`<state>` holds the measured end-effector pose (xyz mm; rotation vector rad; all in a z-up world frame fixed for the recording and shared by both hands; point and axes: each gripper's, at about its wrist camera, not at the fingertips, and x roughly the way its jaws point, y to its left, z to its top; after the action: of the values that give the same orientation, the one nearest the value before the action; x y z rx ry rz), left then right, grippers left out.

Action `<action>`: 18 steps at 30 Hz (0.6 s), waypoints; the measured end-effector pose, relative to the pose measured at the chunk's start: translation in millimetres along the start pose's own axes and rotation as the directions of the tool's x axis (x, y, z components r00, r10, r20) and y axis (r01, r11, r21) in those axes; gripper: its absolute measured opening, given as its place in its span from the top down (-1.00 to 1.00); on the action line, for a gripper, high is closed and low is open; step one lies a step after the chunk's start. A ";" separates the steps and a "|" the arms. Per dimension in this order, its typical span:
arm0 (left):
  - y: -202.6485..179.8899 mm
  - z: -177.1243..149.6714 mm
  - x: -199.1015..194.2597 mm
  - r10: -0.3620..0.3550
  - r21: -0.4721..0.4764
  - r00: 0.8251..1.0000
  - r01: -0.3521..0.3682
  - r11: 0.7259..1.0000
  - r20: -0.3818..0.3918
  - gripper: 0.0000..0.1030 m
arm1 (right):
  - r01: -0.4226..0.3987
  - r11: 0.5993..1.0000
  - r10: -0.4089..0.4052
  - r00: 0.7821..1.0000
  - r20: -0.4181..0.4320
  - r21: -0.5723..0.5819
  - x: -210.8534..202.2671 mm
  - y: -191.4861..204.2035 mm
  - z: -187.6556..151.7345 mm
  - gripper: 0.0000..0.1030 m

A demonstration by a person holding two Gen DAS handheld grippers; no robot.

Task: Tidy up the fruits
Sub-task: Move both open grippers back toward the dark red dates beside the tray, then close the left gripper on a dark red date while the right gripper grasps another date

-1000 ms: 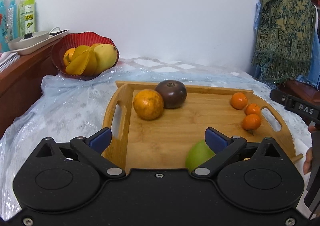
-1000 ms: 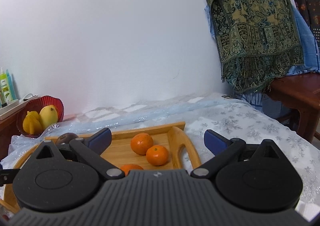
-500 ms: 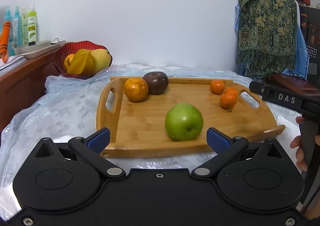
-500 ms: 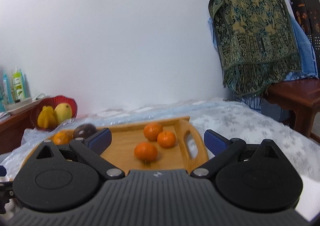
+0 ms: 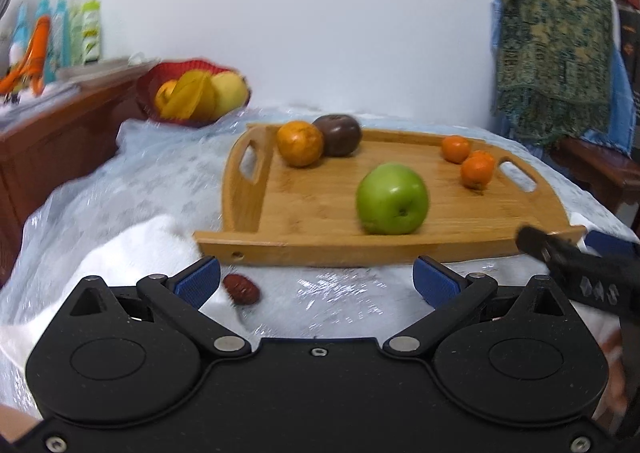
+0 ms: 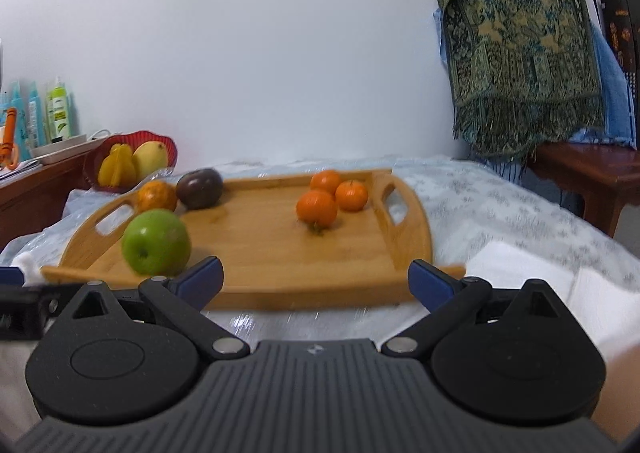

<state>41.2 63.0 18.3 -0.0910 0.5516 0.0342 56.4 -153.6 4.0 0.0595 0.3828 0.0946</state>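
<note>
Left claw (image 5: 316, 277): jaws wide, nothing between the blue pads; hovers just short of the tray's near edge.
Right claw (image 6: 316, 281): jaws wide too, empty; also short of the near edge, towards the tray's right half.
Red fruit (image 5: 241, 289): small, wrinkled, off the tray, on the plastic-covered surface just beside the left claw's left pad. Kind not certain; possibly a date.
Tray (image 5: 312, 251): wooden, two cut-out handles, lies on the covered surface (desk or bed, cannot tell).
Green apple (image 5: 392, 199): on the tray, near the front edge, well apart from the rest.
Orange (image 5: 300, 143) and dark round fruit (image 5: 339, 135): touching, back-left corner.
Mandarins (image 6: 330, 197): three, clustered by the right handle.
Red bowl (image 5: 150, 87): beyond the tray, holds yellow fruits.
Step (judgement): between picks; both claws free, choosing the next fruit.
Next move (judgement): left claw is closest to the stray red fruit; needs lowering, centring, a gentle close, since it is small and low on slippery film.
Writing: right claw's body in the left view carries white letters, blurred, unreadable; bottle labels (image 5: 90, 27) too small.
</note>
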 end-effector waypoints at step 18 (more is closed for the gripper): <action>7.8 -4.5 18.2 0.039 0.043 0.997 -0.037 0.998 -0.065 -0.02 | -0.054 0.997 0.048 0.994 -0.098 -0.060 -5.5 26.2 -36.9 -1.00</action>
<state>53.9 70.4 4.3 -0.0410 0.6194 0.0569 35.3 -126.7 -26.1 0.0031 0.4742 0.1607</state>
